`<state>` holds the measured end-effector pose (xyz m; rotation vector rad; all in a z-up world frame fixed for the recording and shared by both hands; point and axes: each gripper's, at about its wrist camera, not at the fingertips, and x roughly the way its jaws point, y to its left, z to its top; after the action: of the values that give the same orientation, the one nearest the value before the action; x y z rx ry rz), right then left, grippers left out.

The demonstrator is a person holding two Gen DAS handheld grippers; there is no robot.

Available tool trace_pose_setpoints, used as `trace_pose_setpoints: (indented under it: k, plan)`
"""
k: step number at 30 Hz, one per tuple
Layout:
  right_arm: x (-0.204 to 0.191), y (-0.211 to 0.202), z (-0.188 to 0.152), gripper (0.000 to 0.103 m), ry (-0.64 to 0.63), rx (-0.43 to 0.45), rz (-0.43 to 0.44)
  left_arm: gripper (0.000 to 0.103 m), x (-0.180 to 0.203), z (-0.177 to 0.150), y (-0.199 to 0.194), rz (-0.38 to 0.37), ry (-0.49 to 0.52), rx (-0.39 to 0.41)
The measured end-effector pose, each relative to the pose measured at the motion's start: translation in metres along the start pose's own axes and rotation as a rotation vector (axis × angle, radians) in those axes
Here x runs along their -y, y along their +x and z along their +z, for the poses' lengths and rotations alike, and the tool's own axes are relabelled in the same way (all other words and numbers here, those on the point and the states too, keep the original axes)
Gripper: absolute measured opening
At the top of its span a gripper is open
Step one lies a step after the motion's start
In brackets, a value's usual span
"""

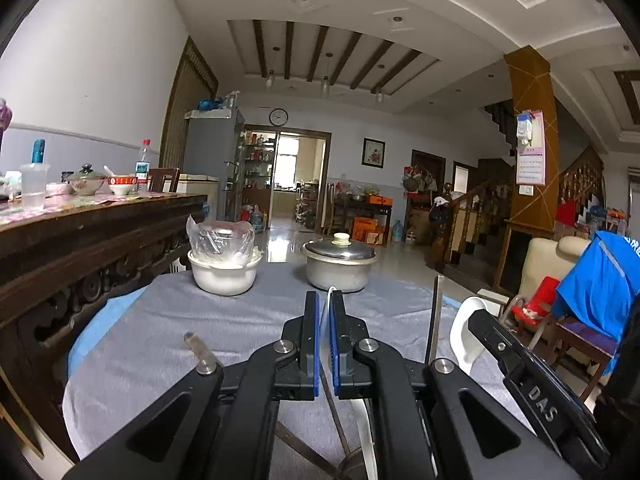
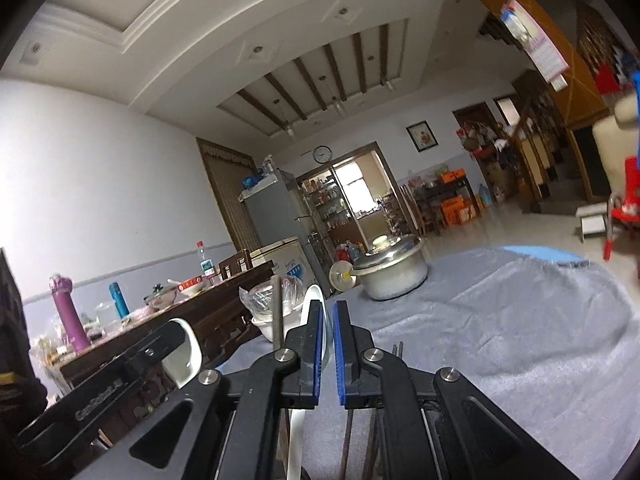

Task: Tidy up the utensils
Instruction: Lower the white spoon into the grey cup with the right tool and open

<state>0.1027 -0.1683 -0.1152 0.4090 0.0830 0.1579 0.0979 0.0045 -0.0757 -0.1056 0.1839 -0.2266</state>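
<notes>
A thin white utensil handle (image 1: pixel 330 300) is pinched between the nearly closed pads of the left hand-held gripper (image 1: pixel 325 300) at frame centre. In the right view, the right hand-held gripper (image 2: pixel 329 312) is seen narrowly parted around a white utensil (image 2: pixel 314 300); contact cannot be told. A lidded metal pot (image 1: pixel 338 266) is seen beyond on the grey-clothed worktop (image 1: pixel 160 340).

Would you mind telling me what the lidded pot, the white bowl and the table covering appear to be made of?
The lidded pot looks like dull, brushed metal, likely aluminium or steel; its lid reflects light, and the knob is cream, perhaps plastic. The white bowl looks like glossy ceramic or enamel. The table covering is grey woven cloth, matte and slightly fuzzy.
</notes>
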Motion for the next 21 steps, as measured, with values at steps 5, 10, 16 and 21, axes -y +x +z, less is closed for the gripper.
trace_pose_setpoints:
  k: [5,10,16,21]
  plan:
    - [-0.014,-0.006,-0.009,0.007,-0.101,-0.011,0.023,0.005,0.008,-0.008,0.0,-0.018,0.035,-0.012]
    - [-0.018,-0.021,-0.016,0.007,-0.154,-0.018,0.036,0.005,0.012,-0.014,-0.004,-0.032,0.042,-0.026]
    - [-0.014,-0.029,-0.007,0.007,-0.142,-0.036,0.046,0.014,0.012,-0.01,-0.013,-0.032,0.046,-0.023]
    - [-0.005,-0.033,0.006,0.007,-0.098,-0.016,0.009,0.036,0.004,0.008,-0.039,0.001,0.038,0.07]
